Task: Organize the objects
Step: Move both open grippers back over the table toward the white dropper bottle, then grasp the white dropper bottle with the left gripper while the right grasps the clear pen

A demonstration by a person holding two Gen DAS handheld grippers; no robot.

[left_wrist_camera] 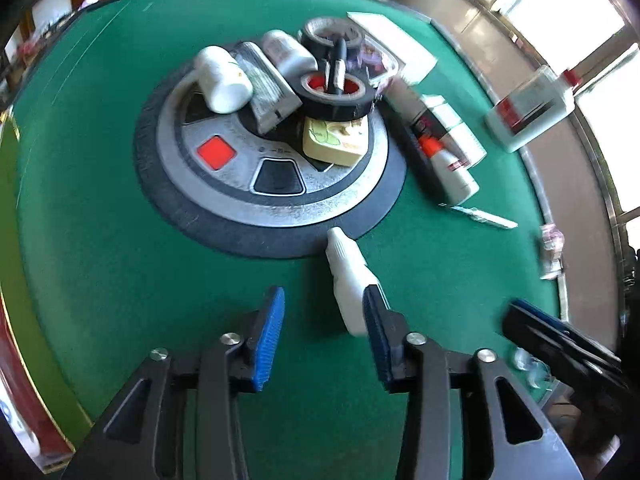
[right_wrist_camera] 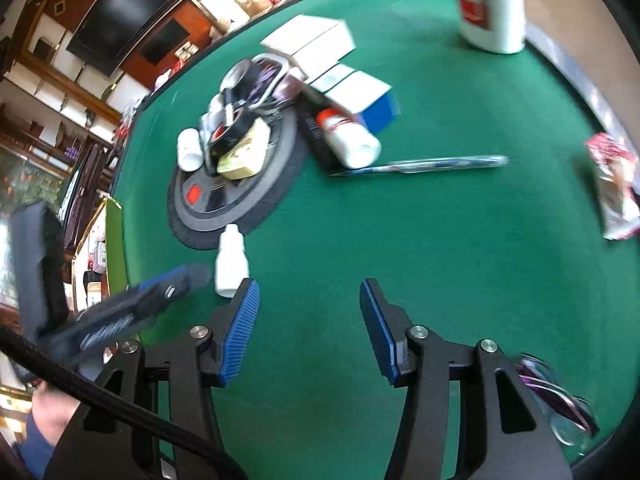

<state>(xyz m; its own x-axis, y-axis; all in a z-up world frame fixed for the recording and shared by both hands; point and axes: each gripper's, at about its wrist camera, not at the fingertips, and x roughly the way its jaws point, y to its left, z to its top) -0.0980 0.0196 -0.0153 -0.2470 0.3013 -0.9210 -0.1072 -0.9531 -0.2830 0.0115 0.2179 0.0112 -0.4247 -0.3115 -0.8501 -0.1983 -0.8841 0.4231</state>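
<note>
while both hand-held grippers (left_wrist_camera: 324,336) (right_wrist_camera: 308,332) gape empty: two black tape rolls (left_wrist_camera: 334,96), one dropper bottle (left_wrist_camera: 348,276).

Looking steeply down along each gripper's two blue-padded fingers, close above the green tabletop (left_wrist_camera: 100,240). Left wrist view facing the round centre disc (left_wrist_camera: 256,184) head-on; right wrist view seeing it farther off, up-left. Sharing the disc, the small white bottle (left_wrist_camera: 348,276) and each other's gripper at the edge.
</note>
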